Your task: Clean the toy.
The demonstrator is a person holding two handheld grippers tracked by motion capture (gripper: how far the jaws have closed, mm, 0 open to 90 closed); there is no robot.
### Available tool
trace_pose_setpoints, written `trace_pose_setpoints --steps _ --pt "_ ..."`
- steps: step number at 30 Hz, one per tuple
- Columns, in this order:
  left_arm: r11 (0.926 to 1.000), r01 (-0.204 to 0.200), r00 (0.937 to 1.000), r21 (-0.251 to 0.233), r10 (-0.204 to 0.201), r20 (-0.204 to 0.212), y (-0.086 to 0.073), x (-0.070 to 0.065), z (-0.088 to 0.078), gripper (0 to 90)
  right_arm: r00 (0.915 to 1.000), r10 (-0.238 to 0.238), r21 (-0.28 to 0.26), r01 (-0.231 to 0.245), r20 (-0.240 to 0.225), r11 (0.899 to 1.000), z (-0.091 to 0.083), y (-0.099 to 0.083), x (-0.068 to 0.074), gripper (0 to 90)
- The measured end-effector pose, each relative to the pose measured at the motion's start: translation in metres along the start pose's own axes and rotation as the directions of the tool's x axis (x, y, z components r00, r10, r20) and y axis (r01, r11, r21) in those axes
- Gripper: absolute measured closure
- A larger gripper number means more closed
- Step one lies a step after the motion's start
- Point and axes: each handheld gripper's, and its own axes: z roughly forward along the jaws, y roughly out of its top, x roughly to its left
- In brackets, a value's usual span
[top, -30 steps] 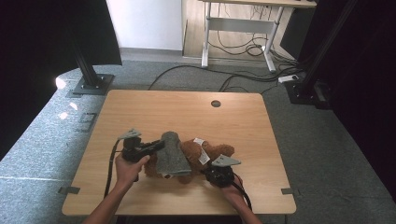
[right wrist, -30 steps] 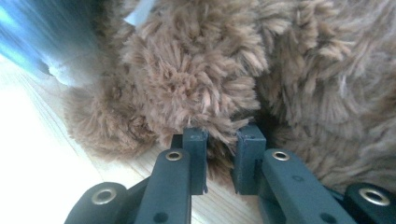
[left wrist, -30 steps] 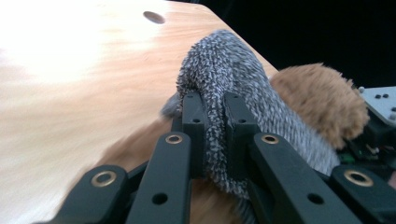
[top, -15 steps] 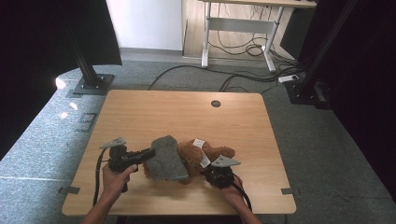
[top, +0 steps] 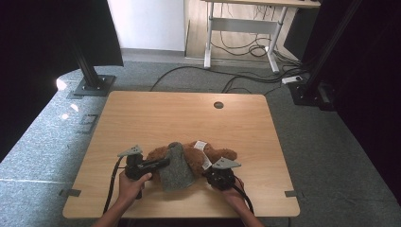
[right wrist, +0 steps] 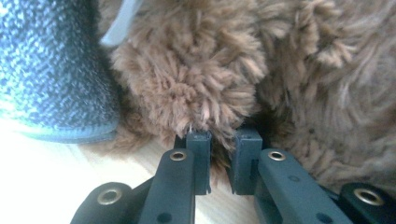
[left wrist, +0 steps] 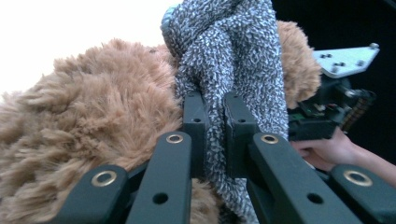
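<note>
A brown plush teddy bear [top: 222,153] lies on the wooden table [top: 189,113] near its front edge. A grey knit garment [top: 176,165] is draped over the bear's left part. My left gripper [top: 165,162] reaches in from the left, shut on a fold of the grey knit [left wrist: 233,56], with the bear's fur [left wrist: 93,126] right beside its tips [left wrist: 215,126]. My right gripper [top: 208,171] sits at the bear's near right side, shut on a tuft of the bear's fur [right wrist: 196,70] just above the tabletop [right wrist: 222,158]. The knit's hem [right wrist: 46,70] lies to its left.
A round cable hole [top: 218,105] is at the table's far edge. Black stands [top: 92,85] and floor cables [top: 246,78] surround the table. The right gripper's grey plate [left wrist: 345,60] and the hand holding it show beyond the bear in the left gripper view.
My left gripper has come down towards the front edge with the grey knit, which now lies lower over the bear. The right gripper has kept still on the fur.
</note>
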Motion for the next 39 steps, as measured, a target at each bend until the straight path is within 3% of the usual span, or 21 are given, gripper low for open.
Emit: trace_pose_setpoints --steps 6,12,16,21,24,29,32,34,37,39 --pt "0.9998 -0.018 0.9991 -0.005 0.018 -0.037 0.009 0.010 0.008 82.0 0.9996 0.002 -0.008 -0.001 0.027 1.000 0.008 0.006 -0.002 81.9" --pt "0.9994 -0.025 0.9993 -0.026 0.024 -0.030 0.009 0.017 0.014 82.5 0.9984 -0.004 -0.019 0.005 0.056 1.000 0.014 0.009 -0.002 82.4" --pt "0.9965 -0.065 0.9947 -0.052 0.060 -0.083 0.011 0.019 0.025 82.5 0.9970 -0.010 -0.032 0.013 0.077 0.999 0.016 0.010 -0.002 82.6" --pt "0.9961 -0.060 0.9948 -0.065 0.054 -0.086 0.022 0.030 0.040 82.6 0.9930 -0.006 -0.054 0.013 0.118 0.998 0.022 0.014 -0.010 82.8" --pt "0.9957 -0.080 0.9928 -0.048 0.075 -0.093 0.031 0.034 0.049 82.6 0.9898 0.001 -0.061 0.008 0.143 0.998 0.025 0.016 -0.017 83.1" --pt "0.9975 -0.058 0.9936 -0.040 0.053 -0.100 0.046 0.044 0.059 82.3 0.9867 0.020 -0.077 -0.008 0.161 0.997 0.031 0.022 -0.029 83.1" --pt "0.9981 -0.047 0.9952 -0.039 0.044 -0.087 0.050 0.044 0.056 82.2 0.9861 0.032 -0.082 -0.018 0.163 0.996 0.033 0.023 -0.032 83.2" --pt "0.9985 -0.032 0.9982 -0.045 0.029 -0.052 0.052 0.040 0.048 82.2 0.9874 0.030 -0.078 -0.018 0.155 0.997 0.030 0.022 -0.032 83.5" --pt "0.9983 -0.037 0.9993 -0.044 0.037 -0.005 0.058 0.027 0.044 81.9 0.9899 0.039 -0.070 -0.029 0.136 0.997 0.027 0.020 -0.027 83.8" --pt "0.9977 -0.063 0.9973 -0.025 0.064 0.035 0.063 0.011 0.053 81.7 0.9918 0.030 -0.071 -0.021 0.124 0.997 0.028 0.020 -0.024 83.7"
